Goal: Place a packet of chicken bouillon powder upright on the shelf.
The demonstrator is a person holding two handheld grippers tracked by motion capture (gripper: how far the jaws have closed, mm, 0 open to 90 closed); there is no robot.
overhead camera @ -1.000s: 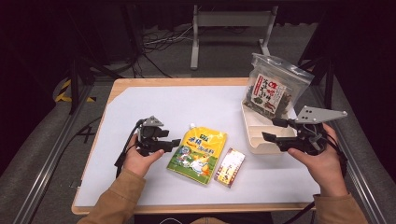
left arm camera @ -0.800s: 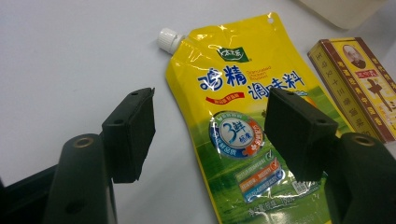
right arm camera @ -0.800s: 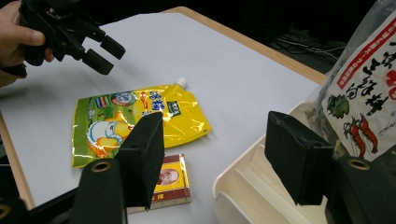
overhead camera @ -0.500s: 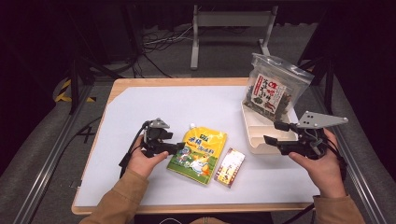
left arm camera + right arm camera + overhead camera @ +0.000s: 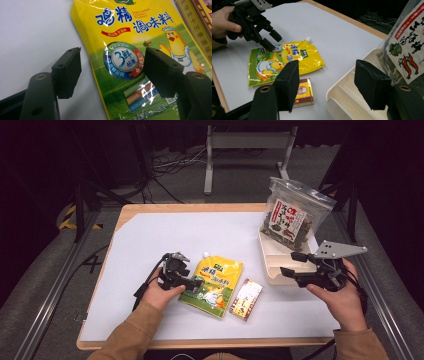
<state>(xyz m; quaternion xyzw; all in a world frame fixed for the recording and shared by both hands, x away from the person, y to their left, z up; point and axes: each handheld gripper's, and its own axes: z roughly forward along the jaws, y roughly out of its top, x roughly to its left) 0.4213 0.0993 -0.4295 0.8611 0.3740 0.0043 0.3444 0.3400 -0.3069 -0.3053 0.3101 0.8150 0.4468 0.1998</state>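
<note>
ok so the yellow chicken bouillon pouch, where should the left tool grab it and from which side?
Probably its long left edge. The yellow pouch lies flat on the table, so a top-down pinch finds little to bite. The left tool, jaws open, already straddles that edge from the bare side; the small box crowds the other side.

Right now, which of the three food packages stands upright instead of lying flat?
The clear seaweed bag, propped in the white tray. The yellow bouillon pouch and small red box lie flat on the table.

yellow pouch [image 5: 140,50]: glossy plastic film | table [image 5: 150,210]: wood rim, matt white top | tray [image 5: 272,265]: smooth plastic
</note>
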